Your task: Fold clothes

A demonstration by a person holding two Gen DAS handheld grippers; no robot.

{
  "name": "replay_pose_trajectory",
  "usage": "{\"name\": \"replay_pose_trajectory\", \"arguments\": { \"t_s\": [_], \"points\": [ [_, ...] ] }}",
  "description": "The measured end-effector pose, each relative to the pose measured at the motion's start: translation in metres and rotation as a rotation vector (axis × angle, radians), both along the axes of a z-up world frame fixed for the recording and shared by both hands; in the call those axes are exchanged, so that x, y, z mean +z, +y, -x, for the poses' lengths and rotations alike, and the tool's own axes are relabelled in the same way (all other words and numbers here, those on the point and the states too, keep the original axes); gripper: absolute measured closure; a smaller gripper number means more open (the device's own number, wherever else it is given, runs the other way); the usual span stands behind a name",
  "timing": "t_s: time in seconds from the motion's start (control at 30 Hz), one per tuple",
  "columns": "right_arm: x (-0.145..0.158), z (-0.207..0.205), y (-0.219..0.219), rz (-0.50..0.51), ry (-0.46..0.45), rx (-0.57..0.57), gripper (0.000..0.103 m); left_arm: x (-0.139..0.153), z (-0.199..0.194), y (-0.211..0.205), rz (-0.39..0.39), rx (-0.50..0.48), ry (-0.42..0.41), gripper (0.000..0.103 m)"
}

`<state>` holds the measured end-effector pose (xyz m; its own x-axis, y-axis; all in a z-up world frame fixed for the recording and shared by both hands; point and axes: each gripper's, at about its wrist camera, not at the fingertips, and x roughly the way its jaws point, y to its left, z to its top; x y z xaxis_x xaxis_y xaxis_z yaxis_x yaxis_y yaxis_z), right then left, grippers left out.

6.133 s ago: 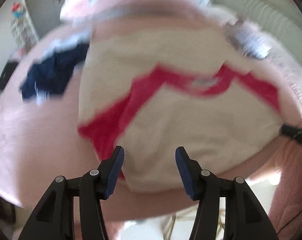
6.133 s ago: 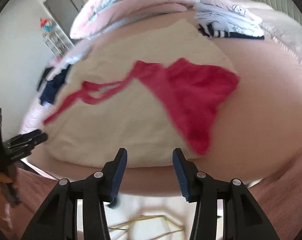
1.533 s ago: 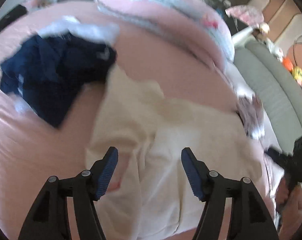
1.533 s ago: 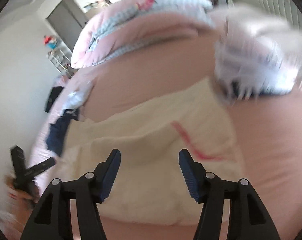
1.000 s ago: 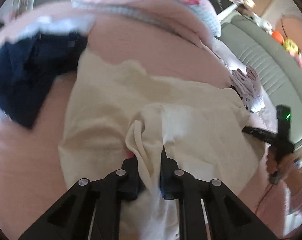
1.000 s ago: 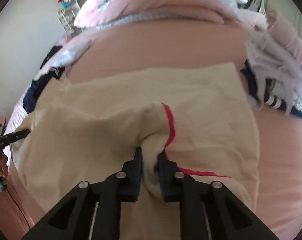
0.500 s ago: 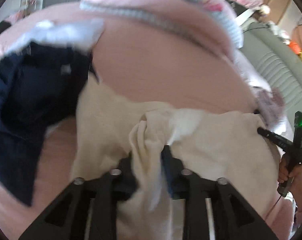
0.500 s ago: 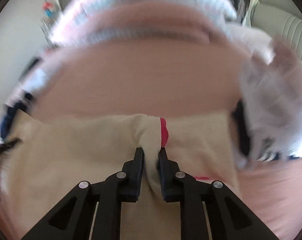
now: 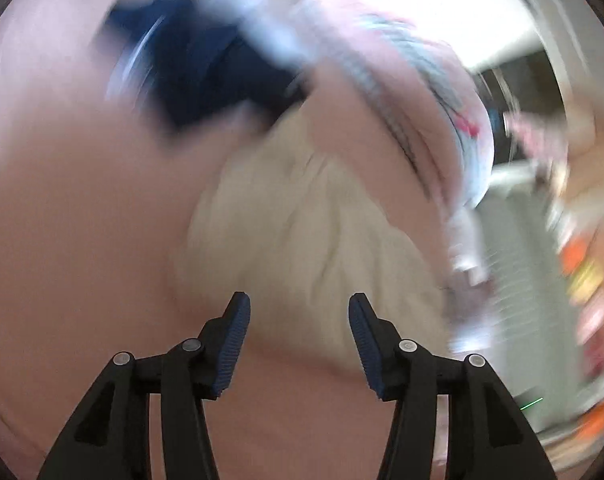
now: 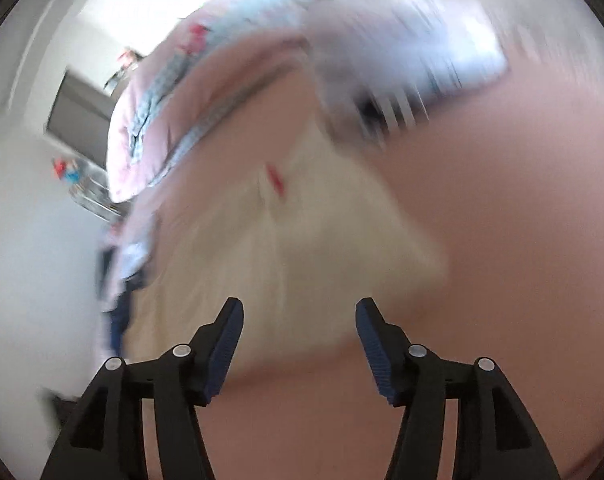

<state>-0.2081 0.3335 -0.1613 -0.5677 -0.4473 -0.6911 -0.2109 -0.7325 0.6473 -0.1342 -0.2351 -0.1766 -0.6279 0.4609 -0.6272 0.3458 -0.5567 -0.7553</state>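
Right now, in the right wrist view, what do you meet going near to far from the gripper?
Right gripper, jaws opening with nothing between them → cream garment on the pink sheet → blurred white clothes pile.

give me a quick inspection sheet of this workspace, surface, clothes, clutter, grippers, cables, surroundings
Surface: pink bed sheet, soft, bare in front of both grippers.
Job's things: cream fabric garment lies loosely folded on the sheet; a small red mark shows on it.
Clutter: dark navy garment beyond the cream one; pale white clothes pile; rolled pink and blue patterned duvet.
Grippers: left gripper and right gripper both have jaws opening, nothing between them, cloth lying ahead of the pads.
Cables: nothing seen.
Surroundings: grey padded headboard, white wall, dark grey door; both views heavily blurred.
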Motion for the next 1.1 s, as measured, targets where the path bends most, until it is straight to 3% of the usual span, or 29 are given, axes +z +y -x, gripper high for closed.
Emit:
{"name": "replay_pose_trajectory", "arguments": {
  "t_s": [0.03,0.1,0.2,0.33,0.47,0.5,0.57,0.6,0.7,0.73,0.8,0.87,0.93,1.0,1.07,1.1],
  "points": [
    [-0.016,-0.011,0.000,0.066,-0.050,-0.004,0.043,-0.007,-0.005,-0.002,-0.021,0.024,-0.002,0.055],
    [-0.035,-0.019,0.000,0.074,-0.094,-0.036,0.043,-0.021,-0.015,-0.005,-0.062,0.072,-0.007,0.055],
    [-0.034,-0.016,-0.001,0.077,-0.013,-0.098,0.042,-0.032,-0.015,-0.005,-0.093,0.135,0.019,0.055],
    [-0.036,0.013,-0.006,0.046,0.015,-0.166,0.035,-0.038,0.000,0.000,-0.103,0.210,0.087,0.054],
    [-0.034,0.042,-0.023,-0.046,0.037,-0.179,0.031,-0.035,0.007,0.020,0.037,0.289,0.108,0.049],
    [-0.030,0.052,-0.033,-0.109,0.035,-0.139,0.037,-0.030,0.013,0.027,0.086,0.272,0.101,0.044],
    [-0.028,0.062,-0.038,-0.167,0.037,-0.094,0.072,-0.020,0.022,0.036,0.142,0.211,0.075,0.043],
    [-0.025,0.064,-0.039,-0.182,0.039,-0.084,0.084,-0.023,0.016,0.033,0.111,0.203,0.053,0.043],
    [-0.020,0.060,-0.039,-0.197,0.031,-0.081,0.083,-0.040,-0.019,0.018,-0.109,0.245,0.018,0.043],
    [-0.022,0.057,-0.037,-0.191,0.015,-0.087,0.074,-0.043,-0.027,0.018,-0.143,0.250,0.037,0.043],
    [-0.029,0.047,-0.032,-0.127,0.003,-0.110,0.059,-0.043,-0.027,0.023,-0.095,0.205,0.066,0.043],
    [-0.036,0.037,-0.026,-0.047,0.027,-0.152,0.057,-0.042,-0.019,0.025,-0.068,0.215,0.100,0.043],
    [-0.035,0.043,-0.032,-0.057,0.036,-0.153,0.040,-0.044,-0.003,0.022,-0.052,0.232,0.118,0.043],
    [-0.031,0.058,-0.043,-0.127,0.063,-0.101,0.030,-0.045,0.009,0.024,-0.028,0.242,0.118,0.043],
    [-0.029,0.073,-0.051,-0.203,0.078,-0.062,0.034,-0.041,0.019,0.028,0.026,0.219,0.131,0.043],
    [-0.028,0.080,-0.054,-0.245,0.080,-0.051,0.062,-0.038,0.023,0.029,0.053,0.191,0.137,0.045]
  ]
}}
